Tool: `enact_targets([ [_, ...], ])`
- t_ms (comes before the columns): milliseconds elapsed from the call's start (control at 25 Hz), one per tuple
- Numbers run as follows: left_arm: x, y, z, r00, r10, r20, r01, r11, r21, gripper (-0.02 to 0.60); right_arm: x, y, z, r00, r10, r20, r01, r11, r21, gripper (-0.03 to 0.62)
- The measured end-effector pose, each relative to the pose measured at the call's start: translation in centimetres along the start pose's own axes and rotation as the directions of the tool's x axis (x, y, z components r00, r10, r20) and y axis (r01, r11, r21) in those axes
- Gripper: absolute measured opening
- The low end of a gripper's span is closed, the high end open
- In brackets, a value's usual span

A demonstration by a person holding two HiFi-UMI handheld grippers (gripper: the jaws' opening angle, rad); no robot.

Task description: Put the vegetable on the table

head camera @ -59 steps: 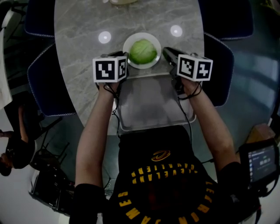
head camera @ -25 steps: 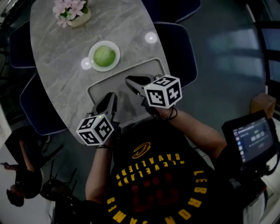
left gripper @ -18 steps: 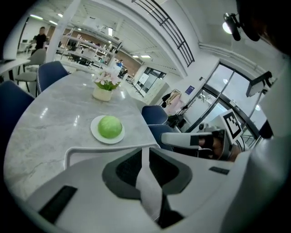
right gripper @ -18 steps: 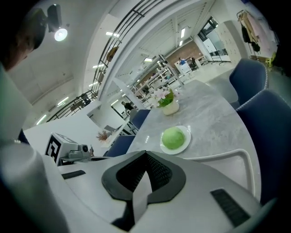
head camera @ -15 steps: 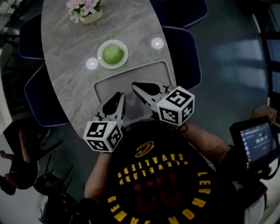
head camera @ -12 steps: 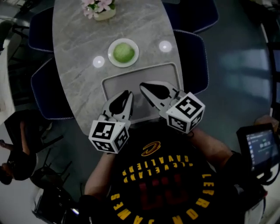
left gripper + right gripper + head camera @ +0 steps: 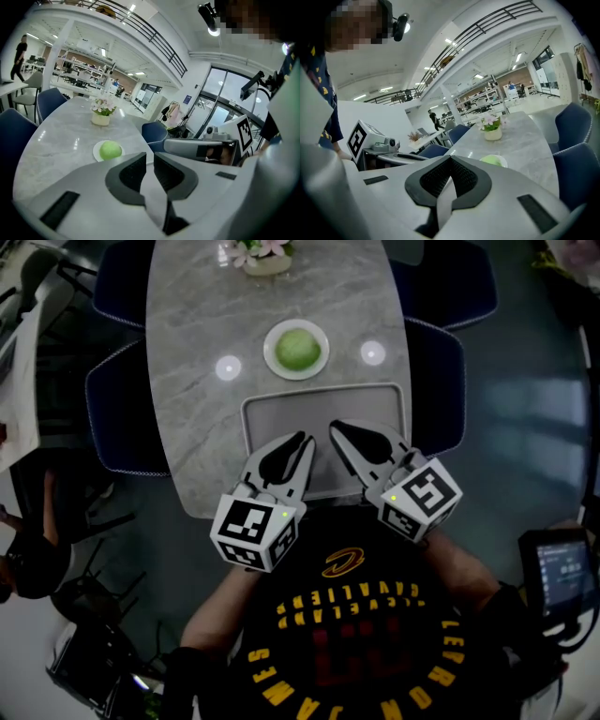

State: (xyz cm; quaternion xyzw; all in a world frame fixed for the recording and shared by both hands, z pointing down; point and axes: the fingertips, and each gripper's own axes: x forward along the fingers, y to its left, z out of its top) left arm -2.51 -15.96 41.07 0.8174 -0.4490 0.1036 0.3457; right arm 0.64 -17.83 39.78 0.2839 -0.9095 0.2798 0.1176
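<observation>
A round green cabbage (image 7: 297, 349) sits on a small white plate (image 7: 270, 351) on the grey marble table (image 7: 197, 409), just beyond an empty grey tray (image 7: 375, 404). Both grippers hover over the tray's near half, well short of the plate. My left gripper (image 7: 307, 439) points up-right with only a thin slit between its tips, nothing in it. My right gripper (image 7: 335, 426) points up-left, tips together and empty. In the left gripper view the cabbage (image 7: 110, 150) lies ahead-left of the left gripper (image 7: 150, 157). In the right gripper view the cabbage (image 7: 493, 160) peeks over the right gripper (image 7: 450, 158).
A pot of pink flowers (image 7: 265, 254) stands at the table's far end. Dark blue chairs (image 7: 117, 409) flank the table on both sides (image 7: 436, 381). Two bright light reflections lie beside the plate. A lit screen (image 7: 562, 568) is at the person's right.
Both grippers have drawn back from either side of the plate toward the body, over the tray's near half. The cabbage and plate stay put; the head view has swung and recentred.
</observation>
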Motion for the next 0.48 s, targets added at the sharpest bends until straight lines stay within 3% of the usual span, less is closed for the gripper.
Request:
enact_targets([
  [480, 0.31, 0.03, 0.32, 1.0, 0.013, 0.0, -0.013, 1.0, 0.02, 0.052, 0.0, -0.26, 0.3, 1.0, -0.015, 0.012, 0.015, 1.0, -0.02, 0.005],
])
